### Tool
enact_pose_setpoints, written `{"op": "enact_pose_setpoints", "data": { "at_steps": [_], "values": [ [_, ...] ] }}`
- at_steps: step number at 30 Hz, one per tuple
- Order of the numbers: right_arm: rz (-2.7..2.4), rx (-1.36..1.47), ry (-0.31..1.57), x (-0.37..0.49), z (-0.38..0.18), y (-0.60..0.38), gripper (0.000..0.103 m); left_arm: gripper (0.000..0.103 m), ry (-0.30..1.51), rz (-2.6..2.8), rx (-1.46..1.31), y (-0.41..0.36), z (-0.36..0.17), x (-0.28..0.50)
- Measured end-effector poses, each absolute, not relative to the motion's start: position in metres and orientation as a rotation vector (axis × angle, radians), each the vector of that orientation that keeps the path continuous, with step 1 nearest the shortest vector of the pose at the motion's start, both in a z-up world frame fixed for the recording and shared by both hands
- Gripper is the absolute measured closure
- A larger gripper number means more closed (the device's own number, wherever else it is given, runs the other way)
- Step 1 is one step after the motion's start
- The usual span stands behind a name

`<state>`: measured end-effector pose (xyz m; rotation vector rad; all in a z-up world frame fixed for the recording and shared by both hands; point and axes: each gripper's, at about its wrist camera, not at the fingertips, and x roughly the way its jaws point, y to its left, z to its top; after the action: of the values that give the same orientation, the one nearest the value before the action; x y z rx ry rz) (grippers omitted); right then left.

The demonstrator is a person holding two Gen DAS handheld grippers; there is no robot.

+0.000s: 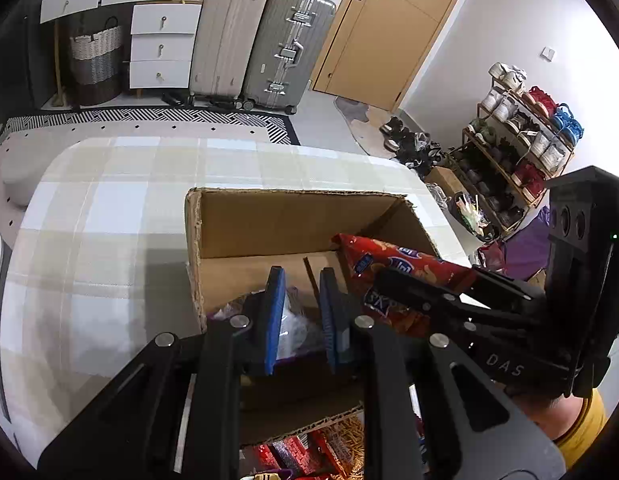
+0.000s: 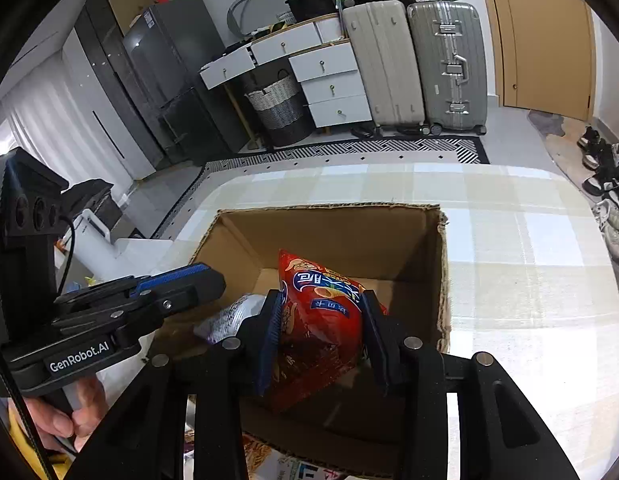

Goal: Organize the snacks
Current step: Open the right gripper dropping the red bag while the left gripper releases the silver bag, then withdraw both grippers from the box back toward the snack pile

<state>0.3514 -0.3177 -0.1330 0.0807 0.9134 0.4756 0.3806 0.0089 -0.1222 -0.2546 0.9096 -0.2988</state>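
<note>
Item: red bag (image 2: 315,320). Snack packet, puffed, upright, over the open box (image 2: 443,264), pinched at both flanks by the fingers of the right gripper (image 2: 321,334).
Item: clear packet (image 1: 295,326). Crinkly, purple-edged, at the box's near left inside corner, nipped between the nearly closed fingers of the left gripper (image 1: 299,316).
Item: box. Brown card, top torn, standing on the checked counter (image 2: 529,280) toward its near edge; far half of the floor bare.

Risks, as judged:
- Both grippers crowd one opening; they may knock together, and a bump could jolt either packet loose.
- The red bag is air-filled and slick; it may slide out or fall outside the box if let go too high.
- A hard squeeze may crush what is inside.
- A gripper dragging on the ragged rim may shove the light box along the counter.

Obscured:
- Contents of the clear packet unreadable behind the fingers.
- Box's near floor hidden by both grippers.
- More packets below the near wall, cropped.
- Print on the red bag partly legible only.
</note>
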Motion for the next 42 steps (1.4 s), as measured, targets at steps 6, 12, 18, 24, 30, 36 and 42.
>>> {"op": "enact_pose_setpoints", "data": {
  "at_steps": [6, 12, 18, 24, 30, 36, 42],
  "values": [
    [0.477, 0.085, 0.918, 0.349, -0.13, -0.317, 0.05, 0.088, 0.88, -0.287, -0.261, 0.019, -0.111, 0.367],
    [0.472, 0.135, 0.885, 0.34, -0.115, -0.326, 0.04, 0.079, 0.848, -0.249, -0.24, 0.034, -0.083, 0.334],
    [0.481, 0.122, 0.775, 0.302, -0.072, -0.331, 0.04, 0.039, 0.764, -0.175, -0.225, 0.041, -0.049, 0.284],
    [0.496, 0.108, 0.665, 0.249, -0.028, -0.336, 0.04, 0.028, 0.685, -0.141, -0.179, 0.037, -0.012, 0.226],
    [0.492, 0.045, 0.522, 0.175, 0.007, -0.334, 0.016, 0.022, 0.571, -0.119, -0.12, 0.027, 0.031, 0.147],
    [0.493, 0.001, 0.379, 0.099, 0.031, -0.336, 0.004, 0.004, 0.497, -0.11, -0.122, 0.022, 0.063, 0.071],
    [0.502, 0.052, 0.313, 0.038, 0.045, -0.353, 0.001, 0.0, 0.404, -0.082, -0.117, 0.023, 0.091, -0.006]
  ]
}}
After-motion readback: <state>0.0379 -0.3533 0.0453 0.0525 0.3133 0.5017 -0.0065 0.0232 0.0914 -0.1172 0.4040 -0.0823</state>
